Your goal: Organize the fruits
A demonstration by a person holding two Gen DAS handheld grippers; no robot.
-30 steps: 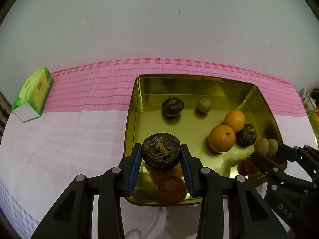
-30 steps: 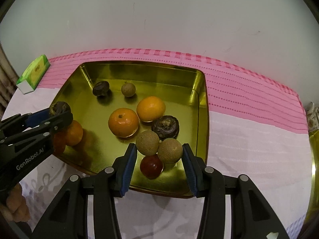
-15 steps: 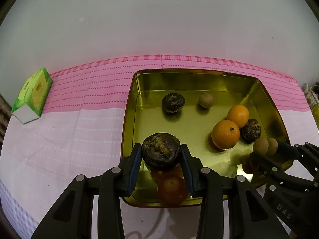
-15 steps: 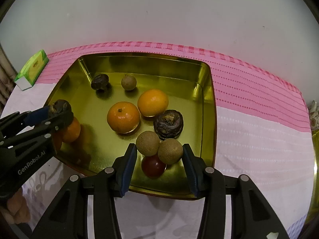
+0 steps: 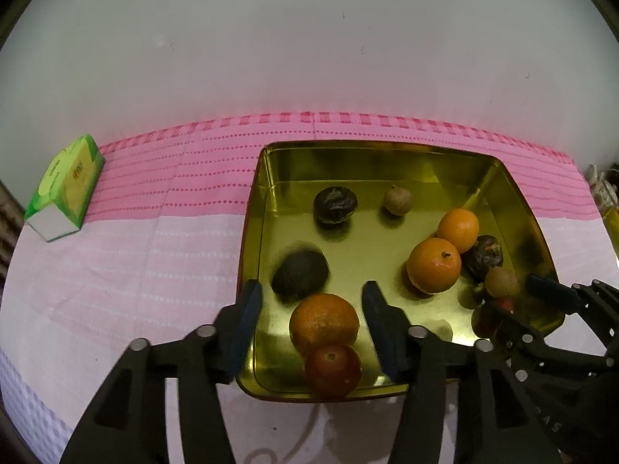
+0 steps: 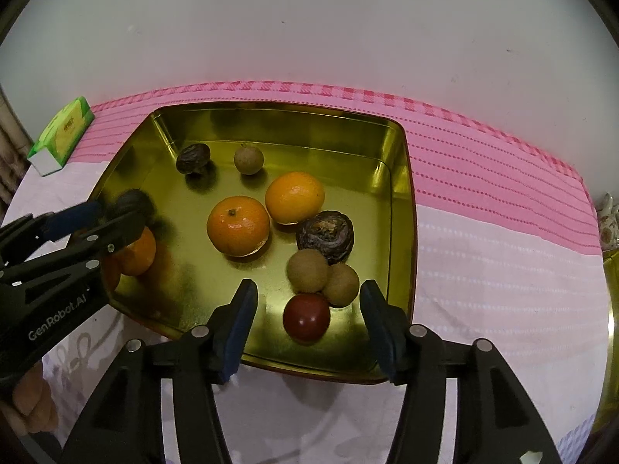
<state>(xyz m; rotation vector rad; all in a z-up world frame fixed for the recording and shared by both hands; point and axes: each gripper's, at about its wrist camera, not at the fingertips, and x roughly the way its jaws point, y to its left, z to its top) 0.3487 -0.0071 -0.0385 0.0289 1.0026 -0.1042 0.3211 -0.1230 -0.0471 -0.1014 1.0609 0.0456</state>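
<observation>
A gold tray point(image 5: 253, 208) point(image 6: 402, 178) holds several fruits. My left gripper point(image 5: 312, 301) hangs over its near left corner with its jaws opening. A dark wrinkled fruit point(image 5: 301, 276), blurred, lies free in the tray just beyond the pads, with an orange point(image 5: 324, 323) and a red fruit point(image 5: 332, 369) below them. My right gripper point(image 6: 309, 297) stands over the near right corner, its jaws also opening. Two brown round fruits point(image 6: 307, 275) point(image 6: 340, 284) rest in the tray between its pads, untouched, beside a red fruit point(image 6: 306, 318).
Two oranges point(image 6: 238, 226) point(image 6: 294, 197), a dark fruit point(image 6: 325, 236), another dark fruit point(image 6: 193, 158) and a small brown one point(image 6: 248, 159) lie further in. A green box point(image 5: 64, 189) sits far left on the pink cloth. The white wall is close behind.
The left jaws spread and the dark fruit dropped from between the pads into the tray. The right jaws widened away from the two brown fruits. Neither hand shifted.
</observation>
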